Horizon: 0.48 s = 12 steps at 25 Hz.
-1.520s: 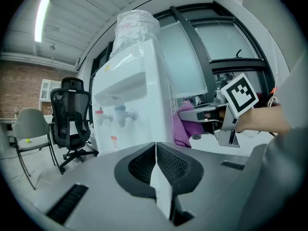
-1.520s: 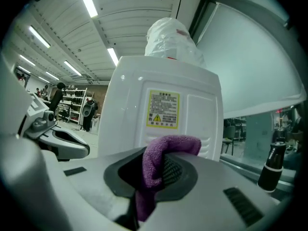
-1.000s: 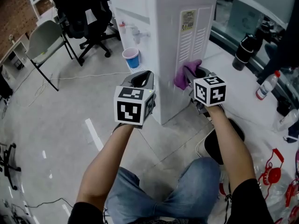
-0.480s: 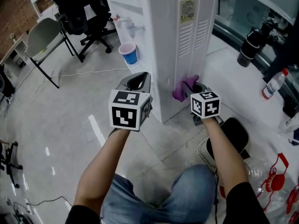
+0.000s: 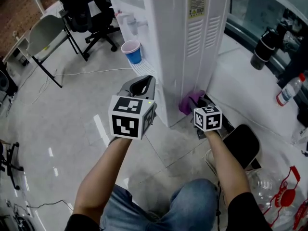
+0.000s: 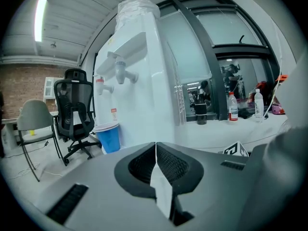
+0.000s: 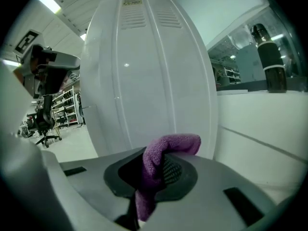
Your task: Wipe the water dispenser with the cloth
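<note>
The cloth (image 5: 188,103) pinched in the right hand-held gripper (image 5: 200,103) has been drawn down to the dispenser (image 5: 192,57) base, likely ending a stroke; the left hand-held gripper (image 5: 143,84) is closed, empty.

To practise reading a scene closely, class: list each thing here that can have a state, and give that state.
left gripper: shut, empty
right gripper: shut on purple cloth
purple cloth: clamped, bunched, low at water dispenser's side
water dispenser: upright
blue cup: upright at the dispenser's front
</note>
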Available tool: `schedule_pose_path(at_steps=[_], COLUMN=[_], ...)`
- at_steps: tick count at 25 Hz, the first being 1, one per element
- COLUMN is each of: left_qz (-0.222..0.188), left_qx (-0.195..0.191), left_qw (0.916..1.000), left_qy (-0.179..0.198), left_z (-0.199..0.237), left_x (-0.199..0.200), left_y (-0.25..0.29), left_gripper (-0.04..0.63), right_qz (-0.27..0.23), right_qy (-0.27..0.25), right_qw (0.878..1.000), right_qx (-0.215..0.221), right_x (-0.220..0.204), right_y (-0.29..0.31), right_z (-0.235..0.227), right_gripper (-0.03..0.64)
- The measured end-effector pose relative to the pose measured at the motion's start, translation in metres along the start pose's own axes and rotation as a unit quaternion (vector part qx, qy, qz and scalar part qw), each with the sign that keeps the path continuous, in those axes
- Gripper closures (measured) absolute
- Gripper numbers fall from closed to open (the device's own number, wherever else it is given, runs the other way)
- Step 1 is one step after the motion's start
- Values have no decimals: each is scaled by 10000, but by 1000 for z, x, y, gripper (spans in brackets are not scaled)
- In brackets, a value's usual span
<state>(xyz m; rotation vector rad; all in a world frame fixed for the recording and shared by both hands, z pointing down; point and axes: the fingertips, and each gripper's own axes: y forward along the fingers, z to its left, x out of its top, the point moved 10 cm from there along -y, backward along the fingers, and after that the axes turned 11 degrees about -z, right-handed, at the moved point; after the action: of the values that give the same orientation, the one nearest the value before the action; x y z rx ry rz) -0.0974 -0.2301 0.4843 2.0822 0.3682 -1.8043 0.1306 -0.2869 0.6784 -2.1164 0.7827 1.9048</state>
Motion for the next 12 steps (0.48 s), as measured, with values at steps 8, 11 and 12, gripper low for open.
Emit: schedule_pose_path(at_steps=[8,11,12], left_qz=[35,-27,-57], left_qx=[-68,-89,-98], left_qw=[10000,9999,9999], left_qy=[49,60,68], left_z=[-5,-4,-3], left_x=[3,13,18], left_y=[4,5,6], left_gripper=[568,568,568], right_qz=[-110,-320,-381], right_qy=[-65,-220,-314], right_qw=[9999,9992,9988], right_qx=[-63,-51,-43], right_x=[15,48,61], right_y=[-13,-29,-35], right_z=[-3,-2,-1], right_gripper=[572,572,572])
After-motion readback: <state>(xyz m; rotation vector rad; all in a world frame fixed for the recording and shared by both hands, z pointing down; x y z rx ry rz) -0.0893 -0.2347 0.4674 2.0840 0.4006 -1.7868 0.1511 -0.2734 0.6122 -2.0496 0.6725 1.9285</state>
